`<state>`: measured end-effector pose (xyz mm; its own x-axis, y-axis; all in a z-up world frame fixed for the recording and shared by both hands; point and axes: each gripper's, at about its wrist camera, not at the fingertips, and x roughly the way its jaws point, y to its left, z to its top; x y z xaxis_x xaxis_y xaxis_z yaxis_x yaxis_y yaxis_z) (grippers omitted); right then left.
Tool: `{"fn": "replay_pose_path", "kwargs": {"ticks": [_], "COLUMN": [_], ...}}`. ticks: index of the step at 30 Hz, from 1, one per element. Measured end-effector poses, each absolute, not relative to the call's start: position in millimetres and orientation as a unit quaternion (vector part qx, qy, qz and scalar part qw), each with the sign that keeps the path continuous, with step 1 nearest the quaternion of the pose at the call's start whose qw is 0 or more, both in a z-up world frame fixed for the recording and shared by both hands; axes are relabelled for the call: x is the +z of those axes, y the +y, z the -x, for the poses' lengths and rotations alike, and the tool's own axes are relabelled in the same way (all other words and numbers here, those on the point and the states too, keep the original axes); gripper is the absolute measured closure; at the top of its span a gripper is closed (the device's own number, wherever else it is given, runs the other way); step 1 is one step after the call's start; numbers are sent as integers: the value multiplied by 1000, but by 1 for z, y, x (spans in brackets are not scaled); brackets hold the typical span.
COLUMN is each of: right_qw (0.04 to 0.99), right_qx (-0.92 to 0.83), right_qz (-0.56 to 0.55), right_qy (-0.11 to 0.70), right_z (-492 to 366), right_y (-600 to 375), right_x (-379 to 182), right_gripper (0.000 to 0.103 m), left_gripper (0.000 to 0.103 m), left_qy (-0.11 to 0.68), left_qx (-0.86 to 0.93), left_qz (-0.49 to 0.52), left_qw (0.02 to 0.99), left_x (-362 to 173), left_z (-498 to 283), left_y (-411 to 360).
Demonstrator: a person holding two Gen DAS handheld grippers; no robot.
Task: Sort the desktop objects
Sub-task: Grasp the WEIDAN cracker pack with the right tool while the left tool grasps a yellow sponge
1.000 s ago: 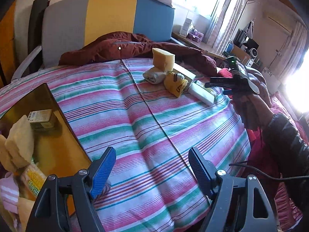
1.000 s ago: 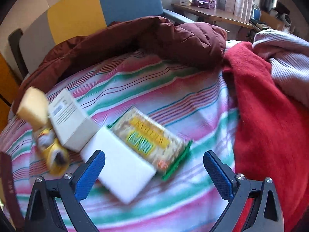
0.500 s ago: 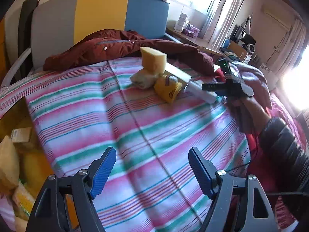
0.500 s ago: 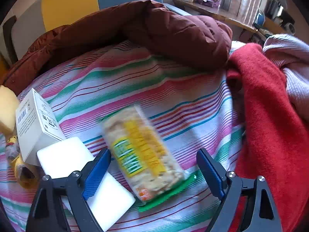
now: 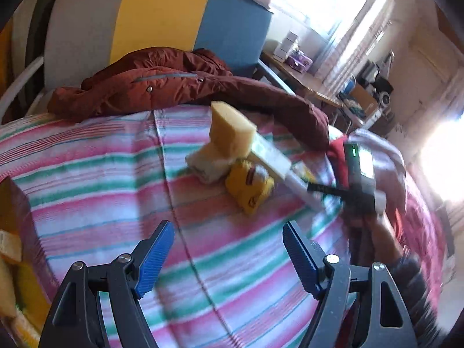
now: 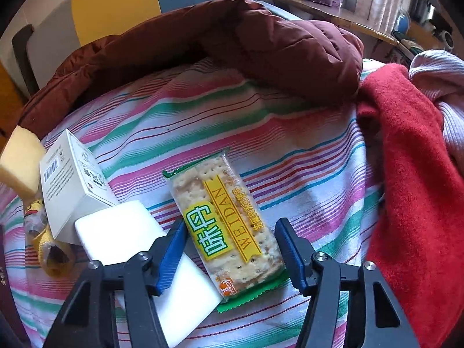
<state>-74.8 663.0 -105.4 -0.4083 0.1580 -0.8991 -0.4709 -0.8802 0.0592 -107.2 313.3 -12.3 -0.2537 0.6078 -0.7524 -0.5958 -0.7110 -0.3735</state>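
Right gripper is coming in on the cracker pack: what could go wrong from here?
The right gripper has just been closing around the cracker pack, and its pads look just short of contact. Squeezing hard could crush the crackers. The pack overlaps the white foam block, so the left finger may snag or drag that block. The grip sits near one end, so the pack may droop.

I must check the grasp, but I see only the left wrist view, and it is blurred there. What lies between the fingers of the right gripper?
Observer: A cracker packet lies between the pads of the right gripper; its jaws have just been closing.
Operator: Do the pads press on it already?
Observer: It seems not; a dark gap shows between one pad and the packet.
Operator: Does the packet lie flat on the bedcover?
Observer: Not fully. Its near corner rests on a white foam block, and the rest lies on the striped bedcover.
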Motion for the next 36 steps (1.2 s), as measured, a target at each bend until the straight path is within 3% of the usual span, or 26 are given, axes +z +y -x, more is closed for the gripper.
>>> {"fn": "replay_pose_path", "kwargs": {"ticks": [14, 24, 26, 27, 29, 30, 36], "right_qw": [198, 195, 195, 195, 195, 195, 209], "right_qx": [826, 826, 827, 827, 828, 828, 837], "right_qz": [512, 513, 512, 511, 510, 509, 487], "right_qy": [126, 128, 129, 130, 130, 130, 138], "right_z": [77, 81, 81, 81, 81, 81, 83], "right_y": [660, 664, 666, 666, 667, 667, 673], "right_x": [-96, -98, -97, -97, -97, -97, -82], "right_gripper": [42, 42, 42, 42, 43, 43, 46], "left_gripper": [21, 18, 28, 43, 51, 60, 63], "left_qy": [-74, -51, -35, -40, -38, -29, -29], "left_qx": [781, 776, 778, 770, 772, 780, 786], "left_qz": [514, 554, 561, 567, 555, 540, 509], "left_qw": [347, 299, 282, 291, 307, 316, 349], "left_x": [-13, -44, -52, -56, -55, -50, -33], "left_z": [199, 232, 234, 234, 229, 223, 196], "left_y": [392, 437, 441, 441, 438, 435, 408]}}
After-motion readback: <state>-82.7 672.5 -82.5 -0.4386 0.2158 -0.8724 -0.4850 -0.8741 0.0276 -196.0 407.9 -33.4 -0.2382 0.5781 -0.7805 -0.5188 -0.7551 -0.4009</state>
